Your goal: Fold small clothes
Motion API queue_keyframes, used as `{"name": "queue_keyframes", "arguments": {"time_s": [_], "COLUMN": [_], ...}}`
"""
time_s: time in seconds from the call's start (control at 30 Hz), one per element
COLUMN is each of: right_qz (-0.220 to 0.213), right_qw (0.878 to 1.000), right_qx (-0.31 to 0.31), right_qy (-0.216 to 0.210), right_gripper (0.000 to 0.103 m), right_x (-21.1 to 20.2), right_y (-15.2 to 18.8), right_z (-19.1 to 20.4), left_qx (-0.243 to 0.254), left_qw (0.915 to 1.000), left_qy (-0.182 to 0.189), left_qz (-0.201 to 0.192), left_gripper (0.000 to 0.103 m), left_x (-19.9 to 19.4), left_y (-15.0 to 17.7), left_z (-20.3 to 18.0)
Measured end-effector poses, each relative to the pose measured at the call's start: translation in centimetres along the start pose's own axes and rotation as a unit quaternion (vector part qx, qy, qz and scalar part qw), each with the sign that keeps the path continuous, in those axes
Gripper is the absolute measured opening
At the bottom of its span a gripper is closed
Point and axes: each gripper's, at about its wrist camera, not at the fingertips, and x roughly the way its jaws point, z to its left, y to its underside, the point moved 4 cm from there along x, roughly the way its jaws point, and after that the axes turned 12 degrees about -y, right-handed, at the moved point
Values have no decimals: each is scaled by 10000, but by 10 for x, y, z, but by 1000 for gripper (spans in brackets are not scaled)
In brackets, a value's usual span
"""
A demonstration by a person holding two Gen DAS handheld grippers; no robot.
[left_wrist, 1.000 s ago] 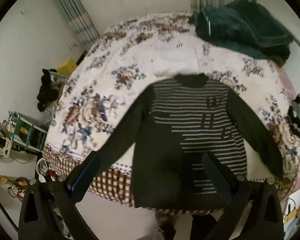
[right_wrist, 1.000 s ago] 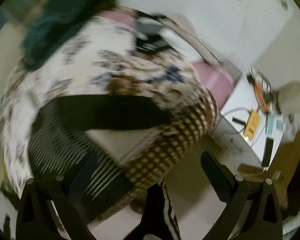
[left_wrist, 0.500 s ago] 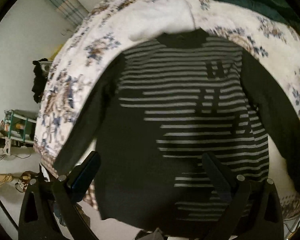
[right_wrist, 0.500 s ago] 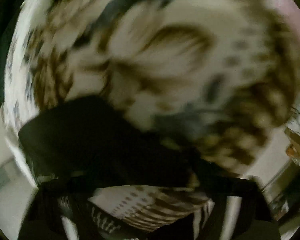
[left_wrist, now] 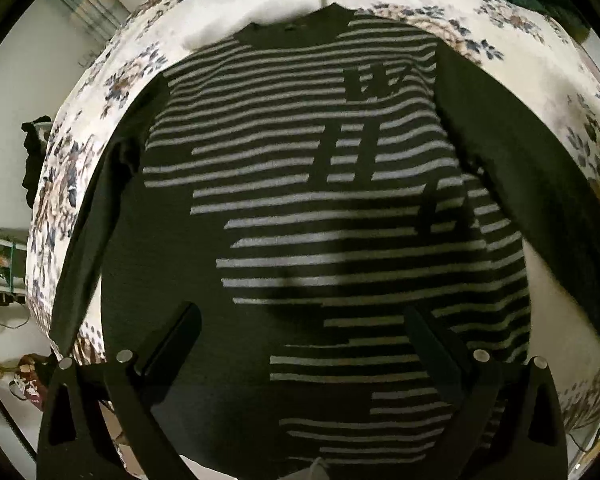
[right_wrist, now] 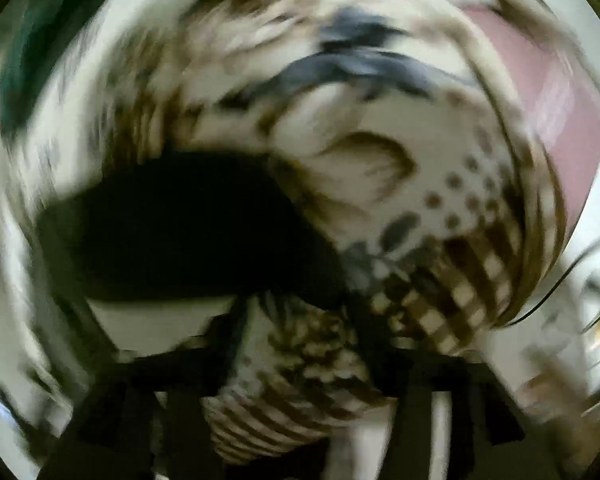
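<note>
Sweater: the striped knit sweater lay flat, front up, filling the middle of the left wrist frame on the floral bedspread.
Handling: it looked soft, light and limp; I judged the hem corners or sleeve cuffs the best holds.
Left gripper: jaws spread wide over the lower hem, gripping nothing.
Right gripper: badly blurred; its jaws had just been opening, and whether cloth was between them I could not tell, with the dark sleeve at centre left.

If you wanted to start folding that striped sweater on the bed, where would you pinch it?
Probably at the bottom hem of the striped sweater, coming from the near edge of the bed. The sweater lies flat, front up, collar far away, and the hem is the loose edge closest to the open left gripper, which stands over the lower body. A sleeve cuff is the other option.
</note>
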Motion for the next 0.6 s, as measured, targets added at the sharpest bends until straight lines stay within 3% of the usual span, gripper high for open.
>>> {"name": "queue_keyframes", "arguments": {"time_s": [0.07, 0.13, 0.2, 0.23, 0.27, 0.3, 0.37, 0.43, 0.47, 0.53, 0.6], "right_qz": [-159, 40, -57, -276, -392, -420, -125, 856, 1249, 1244, 882], "right_qw": [9933, 9761, 9689, 9765, 9848, 9925, 9936, 9752, 9659, 9690, 9870], "right_qx": [928, 1804, 2043, 1741, 1308, 616, -692, -1797, -2061, -1932, -1039], "right_qy": [-668, -1210, -1397, -1238, -1077, -967, -879, -964, -947, -907, -854], "right_gripper": [73, 73, 71, 62, 27, 20, 20, 22, 28, 33, 51], "right_x": [10, 40, 53, 55, 56, 58, 68, 90, 100, 102, 100], "right_y": [-11, -20, -25, -30, -29, -27, -8, 32, 49, 57, 41], "right_z": [-31, -55, -55, -44, -24, 8, 68, 118, 131, 127, 96], "left_qx": [20, 0, -38, -44, -48, -60, -65, -27, -7, 15, 22], "left_qw": [10000, 9999, 9998, 9997, 9997, 9996, 9995, 9994, 9995, 9995, 9996], "left_qy": [-41, -81, -143, -187, -224, -264, -310, -338, -329, -297, -259], "left_qz": [80, 141, 138, 118, 99, 62, 8, -20, -34, -57, -90], "left_gripper": [103, 103, 103, 103, 103, 103, 103, 103, 103, 103, 103], "left_x": [8, 15, 17, 17, 16, 16, 15, 14, 13, 12, 9], "left_y": [4, 5, 4, 3, 3, 1, -2, -4, -5, -6, -6], "left_z": [3, 7, 11, 13, 14, 17, 19, 17, 16, 13, 10]}}
